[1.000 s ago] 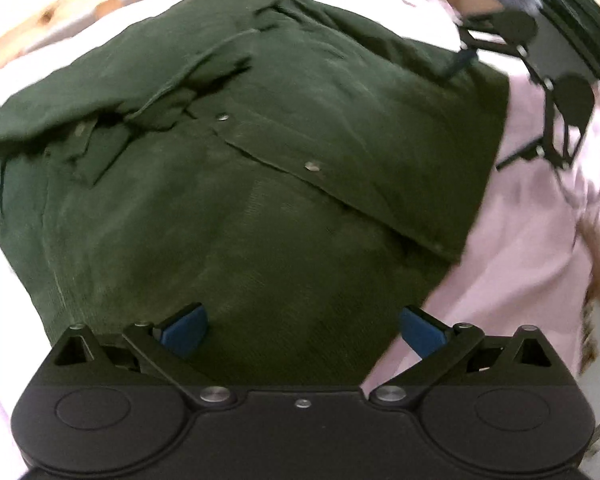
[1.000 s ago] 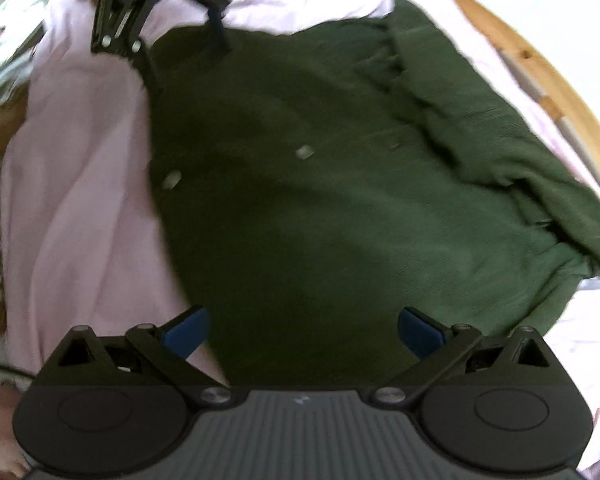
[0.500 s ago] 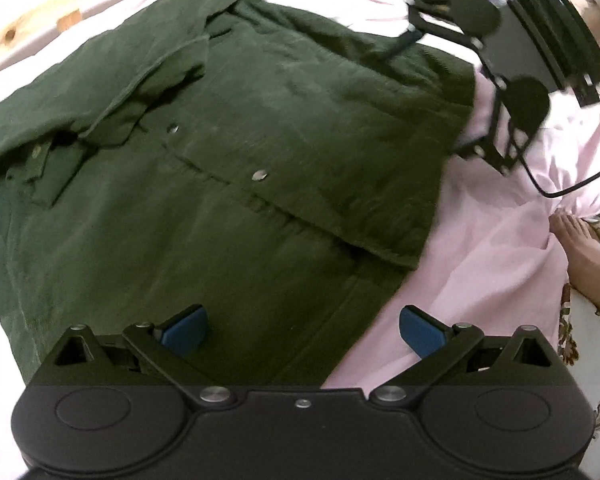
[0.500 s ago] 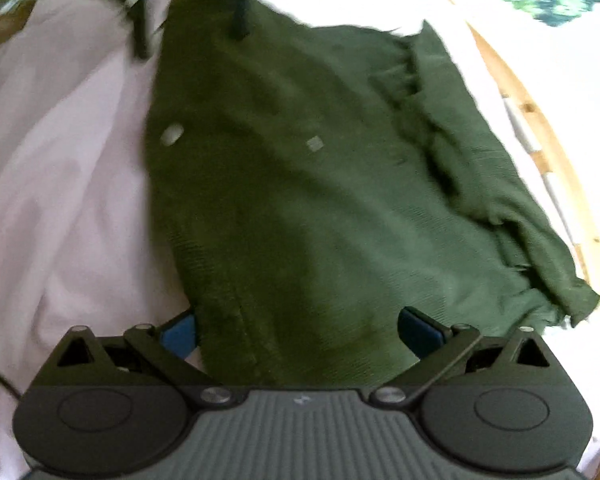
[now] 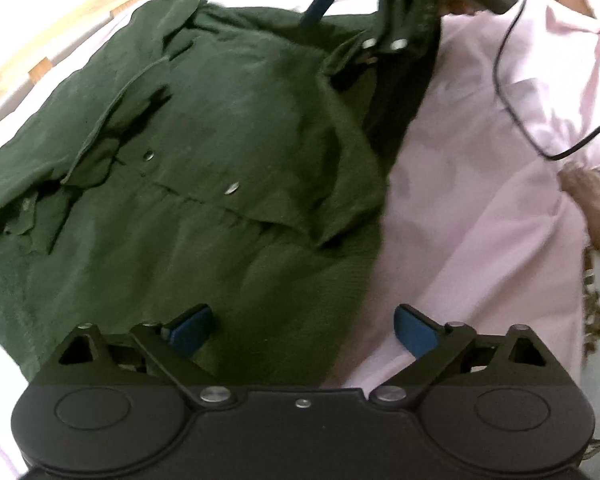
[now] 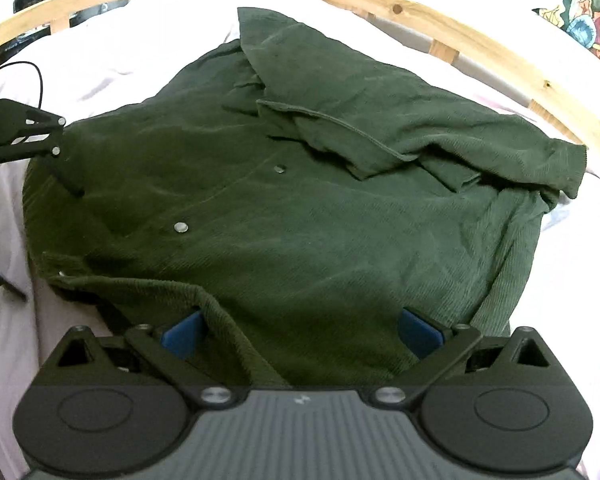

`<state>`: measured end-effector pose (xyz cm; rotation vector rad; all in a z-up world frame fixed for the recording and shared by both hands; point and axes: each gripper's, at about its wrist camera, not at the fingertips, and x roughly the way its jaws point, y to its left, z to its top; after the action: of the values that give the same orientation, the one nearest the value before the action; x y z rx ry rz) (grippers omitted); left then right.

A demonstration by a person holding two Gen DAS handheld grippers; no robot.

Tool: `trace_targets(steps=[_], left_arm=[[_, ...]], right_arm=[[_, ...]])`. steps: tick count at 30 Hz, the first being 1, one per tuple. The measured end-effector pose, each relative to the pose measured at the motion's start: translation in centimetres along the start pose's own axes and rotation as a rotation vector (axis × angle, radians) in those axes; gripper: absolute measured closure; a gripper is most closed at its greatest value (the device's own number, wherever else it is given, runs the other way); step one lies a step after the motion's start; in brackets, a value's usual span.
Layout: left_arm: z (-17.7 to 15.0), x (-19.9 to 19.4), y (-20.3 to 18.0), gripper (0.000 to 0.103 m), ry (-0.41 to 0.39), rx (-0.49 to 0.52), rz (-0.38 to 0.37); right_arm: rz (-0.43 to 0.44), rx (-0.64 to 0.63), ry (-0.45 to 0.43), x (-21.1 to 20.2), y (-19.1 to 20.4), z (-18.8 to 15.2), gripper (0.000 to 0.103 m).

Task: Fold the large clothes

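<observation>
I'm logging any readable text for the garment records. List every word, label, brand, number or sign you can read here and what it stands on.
None readable.
Green shirt: no label or print visible.
Right gripper housing: a small pale mark, too small to read.
Patterned cushion: floral pattern only, no words.

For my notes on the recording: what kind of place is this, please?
Most likely a bedroom at home. The green corduroy shirt lies on a pale pink bedsheet spread over a bed, a curved wooden bed frame runs behind it, and a floral cushion sits at the corner.
</observation>
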<state>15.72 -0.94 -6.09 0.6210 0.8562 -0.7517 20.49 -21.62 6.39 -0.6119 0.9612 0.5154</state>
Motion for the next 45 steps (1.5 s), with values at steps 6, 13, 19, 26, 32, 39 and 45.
trace_targets(steps=[6, 13, 19, 26, 32, 39, 45], left_arm=[[0.4, 0.1, 3.6, 0.008, 0.007, -0.146, 0.001], [1.0, 0.3, 5.8, 0.008, 0.007, -0.264, -0.022], [1.1, -0.1, 6.3, 0.009, -0.005, -0.320, -0.049], [0.9, -1.1, 7.8, 0.010, -0.042, -0.357, -0.085], [1.1, -3.4, 8.9, 0.012, -0.145, -0.410, -0.165], [1.7, -4.7, 5.6, 0.007, -0.166, -0.308, -0.193], [1.0, -3.9, 3.8, 0.009, -0.092, -0.250, -0.151]], right_arm=[[-0.011, -0.161, 0.001, -0.2, 3.0, -2.1, 0.000], [-0.060, -0.423, 0.032, 0.4, 7.6, -5.5, 0.000], [-0.204, -0.630, -0.003, 1.9, 10.0, -7.5, 0.000], [-0.236, -0.510, -0.052, 1.0, 7.7, -5.1, 0.008], [-0.035, -0.114, -0.015, -0.2, 2.9, -1.5, 0.061], [0.033, -0.006, -0.054, -0.4, 0.7, 2.6, 0.086], [0.028, 0.083, -0.070, 0.3, -1.3, 4.6, 0.088]])
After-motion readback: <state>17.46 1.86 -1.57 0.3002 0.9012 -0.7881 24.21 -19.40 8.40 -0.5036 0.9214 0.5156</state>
